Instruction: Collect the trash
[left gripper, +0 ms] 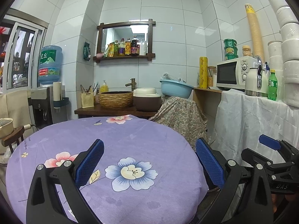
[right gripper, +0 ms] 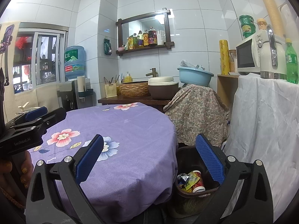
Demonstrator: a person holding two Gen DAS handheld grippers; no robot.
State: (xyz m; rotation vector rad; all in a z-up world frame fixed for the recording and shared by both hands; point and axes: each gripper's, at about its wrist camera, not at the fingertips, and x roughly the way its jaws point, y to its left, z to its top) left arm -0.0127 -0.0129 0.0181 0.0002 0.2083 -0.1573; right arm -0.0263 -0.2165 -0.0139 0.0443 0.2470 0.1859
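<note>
- Room: white-tiled kitchen corner; a round table under a purple floral tablecloth (left gripper: 142, 140) fills the lower half of both views.
- Left wrist view, 12 o'clock: wooden wall shelf (left gripper: 125, 57) carrying sauce and oil bottles, with a framed mirror above it.
- Left wrist view, 9 o'clock: water dispenser (left gripper: 46, 100) topped by a blue bottle; a window lies further left.
- Left wrist view, centre: dark counter with a woven basin (left gripper: 115, 99), a rice cooker (left gripper: 146, 99) just beside it, and a light-blue plastic basin (left gripper: 176, 88) resting on a paisley-covered object.
- Left wrist view, 3 o'clock: white microwave (left gripper: 234, 72), a kettle and a green soda bottle (left gripper: 272, 85) on a white-draped stand (stacked paper rolls at the far edge).
- Left wrist view, 6 o'clock: left gripper (left gripper: 149, 165), blue pads spread wide apart above the cloth, nothing between them. The right gripper (left gripper: 269, 143) shows at 4 o'clock; its spread cannot be judged from here.
- Right wrist view, 6 o'clock: right gripper (right gripper: 149, 160), pads likewise wide apart and empty, straddling the table edge.
- Right wrist view, 5 o'clock: dark trash bin (right gripper: 194, 190) on the floor just beside the table, holding the trash (right gripper: 192, 182) (a paper cup, crumpled wrappers, foil).
- Right wrist view, 9 o'clock: left gripper again, held by a hand (right gripper: 11, 169) with gold-painted nails.
</note>
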